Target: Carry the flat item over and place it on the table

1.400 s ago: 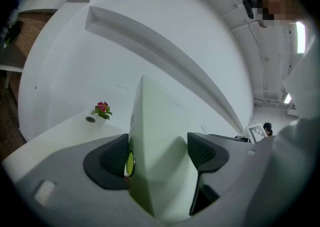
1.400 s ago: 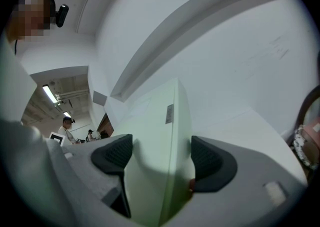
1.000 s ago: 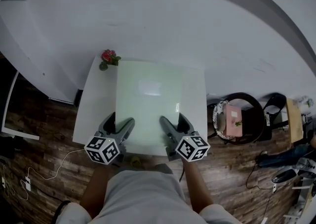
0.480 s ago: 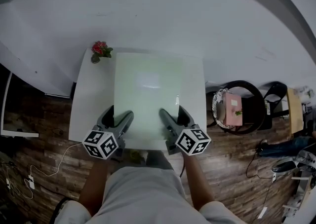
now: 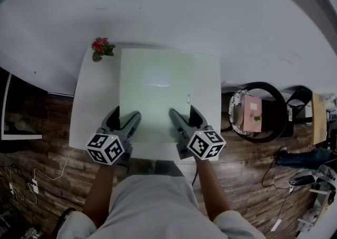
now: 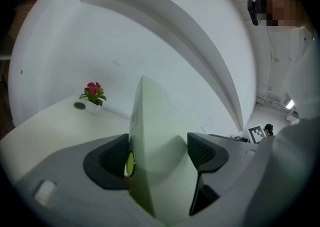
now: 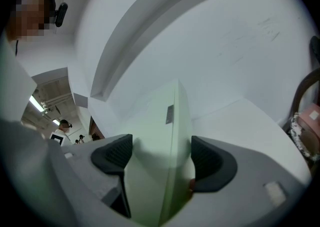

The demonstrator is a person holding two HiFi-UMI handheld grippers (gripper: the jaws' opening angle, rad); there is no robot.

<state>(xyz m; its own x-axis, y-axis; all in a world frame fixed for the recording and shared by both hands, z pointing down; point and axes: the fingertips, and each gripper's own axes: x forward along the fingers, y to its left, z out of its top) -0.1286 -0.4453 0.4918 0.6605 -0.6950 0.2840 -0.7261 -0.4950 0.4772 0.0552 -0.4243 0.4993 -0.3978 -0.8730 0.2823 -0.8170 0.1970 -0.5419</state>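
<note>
A pale green flat panel (image 5: 158,93) lies level over the white table (image 5: 92,111) and covers most of its top. Whether it touches the table I cannot tell. My left gripper (image 5: 122,122) is shut on the panel's near left edge. My right gripper (image 5: 181,122) is shut on its near right edge. In the left gripper view the panel (image 6: 155,141) runs edge-on between the dark pads of the left gripper (image 6: 157,153). In the right gripper view the panel (image 7: 160,141) is clamped the same way by the right gripper (image 7: 160,158).
A small pot of red flowers (image 5: 100,48) stands on the table's far left corner, also in the left gripper view (image 6: 92,92). A white wall rises behind the table. To the right a dark round chair (image 5: 263,111) holds a pink box. Cables (image 5: 31,182) lie on the wood floor at left.
The table and the flower pot have slid up and left in the head view, and the panel now reaches further over the table. Both grippers keep their hold.
</note>
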